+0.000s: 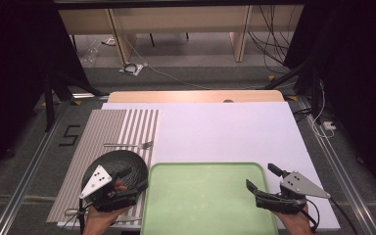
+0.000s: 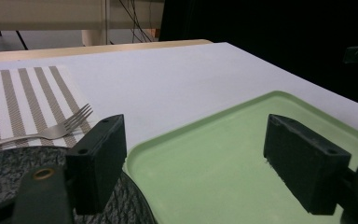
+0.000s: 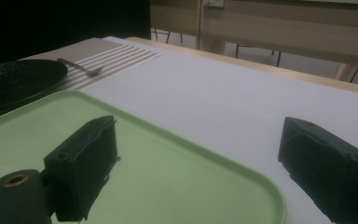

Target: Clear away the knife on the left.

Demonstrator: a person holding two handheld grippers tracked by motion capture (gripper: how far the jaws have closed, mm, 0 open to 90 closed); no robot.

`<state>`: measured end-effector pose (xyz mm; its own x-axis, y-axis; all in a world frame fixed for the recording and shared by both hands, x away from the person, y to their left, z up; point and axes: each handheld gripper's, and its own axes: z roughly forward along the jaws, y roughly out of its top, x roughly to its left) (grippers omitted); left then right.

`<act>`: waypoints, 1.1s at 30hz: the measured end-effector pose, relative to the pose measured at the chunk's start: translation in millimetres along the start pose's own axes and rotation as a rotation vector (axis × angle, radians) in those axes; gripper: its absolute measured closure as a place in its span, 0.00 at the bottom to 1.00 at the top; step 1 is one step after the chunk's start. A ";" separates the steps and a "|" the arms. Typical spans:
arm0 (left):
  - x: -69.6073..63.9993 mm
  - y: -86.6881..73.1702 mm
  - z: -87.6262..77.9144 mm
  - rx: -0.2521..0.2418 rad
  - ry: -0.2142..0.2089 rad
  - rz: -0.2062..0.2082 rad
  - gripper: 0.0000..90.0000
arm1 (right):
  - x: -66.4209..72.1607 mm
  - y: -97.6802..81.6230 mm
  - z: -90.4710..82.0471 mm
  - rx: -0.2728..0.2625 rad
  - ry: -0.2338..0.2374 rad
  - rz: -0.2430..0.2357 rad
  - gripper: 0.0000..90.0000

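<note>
We hold both grippers spread and empty: our left gripper (image 1: pixel 136 179) straddles the green tray's (image 1: pixel 205 166) left rim at lower centre, beside the black plate (image 1: pixel 122 161); our right gripper (image 1: pixel 262 178) straddles its right rim.

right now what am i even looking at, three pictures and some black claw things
A person sits at a table, holding a two-jaw gripper in each hand: left gripper, right gripper. One picture is from a camera above; the other two ride on the grippers, looking along their black jaws. On the table lie a green tray, a dark plate on a striped mat, and a fork. Both grippers are open and hold nothing.
</note>
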<state>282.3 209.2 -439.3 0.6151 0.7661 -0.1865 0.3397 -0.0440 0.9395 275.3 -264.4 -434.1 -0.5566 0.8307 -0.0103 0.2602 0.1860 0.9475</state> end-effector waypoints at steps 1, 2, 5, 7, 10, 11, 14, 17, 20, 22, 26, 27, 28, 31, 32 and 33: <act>0.4 0.0 0.0 0.006 0.003 0.005 0.24 | 0.5 -0.2 -0.5 0.003 -0.001 -0.002 0.14; 0.8 -0.2 0.4 0.017 0.005 0.009 0.24 | 0.5 -0.2 -0.5 0.003 -0.001 -0.002 0.14; 1.7 -0.8 2.4 0.061 -0.004 0.024 0.24 | 0.5 0.6 -0.2 0.000 0.000 -0.004 0.14; 1.0 0.0 3.4 0.084 -0.007 0.040 0.24 | 0.7 0.5 -0.2 0.001 -0.002 -0.005 0.14; 1.2 1.6 3.0 0.109 -0.012 0.050 0.24 | 0.3 0.2 -0.4 0.001 -0.002 -0.005 0.14; 1.6 2.2 2.6 0.116 -0.011 0.050 0.24 | 0.3 0.2 -0.4 0.001 -0.002 -0.005 0.14; 3.6 4.3 0.7 0.144 -0.004 0.063 0.25 | 0.5 0.4 -0.8 -0.001 -0.002 -0.003 0.14; 5.9 7.0 -1.2 0.175 -0.004 0.070 0.26 | 1.1 0.3 0.1 -0.002 0.001 -0.005 0.14; 8.9 9.2 -3.0 0.206 0.001 0.081 0.26 | 1.6 0.2 0.7 0.000 0.006 -0.008 0.14; 10.6 10.5 -4.3 0.223 0.005 0.085 0.26 | 1.6 0.2 0.7 -0.001 0.007 -0.008 0.14; 13.1 13.2 -7.1 0.251 0.015 0.103 0.26 | 1.7 0.2 0.7 0.001 0.009 -0.010 0.15; 13.8 13.9 -7.7 0.258 0.014 0.103 0.26 | 1.8 0.2 0.6 0.002 0.009 -0.010 0.15; 14.3 14.5 -8.4 0.263 0.014 0.105 0.26 | 1.9 0.3 0.5 0.003 0.009 -0.011 0.15; 16.1 14.9 -9.0 0.274 0.017 0.109 0.26 | 2.3 0.4 0.7 0.003 0.011 -0.009 0.15; 16.7 14.8 -9.0 0.281 0.019 0.109 0.26 | 2.4 0.5 0.8 0.002 0.011 -0.009 0.15; 17.3 14.7 -9.0 0.288 0.020 0.110 0.26 | 2.6 0.6 0.8 0.003 0.012 -0.011 0.15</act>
<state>291.5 227.5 -426.2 0.6458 0.7593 -0.0797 0.4614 -0.3050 0.8332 274.7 -261.8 -433.9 -0.5686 0.8224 -0.0171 0.2560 0.1967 0.9465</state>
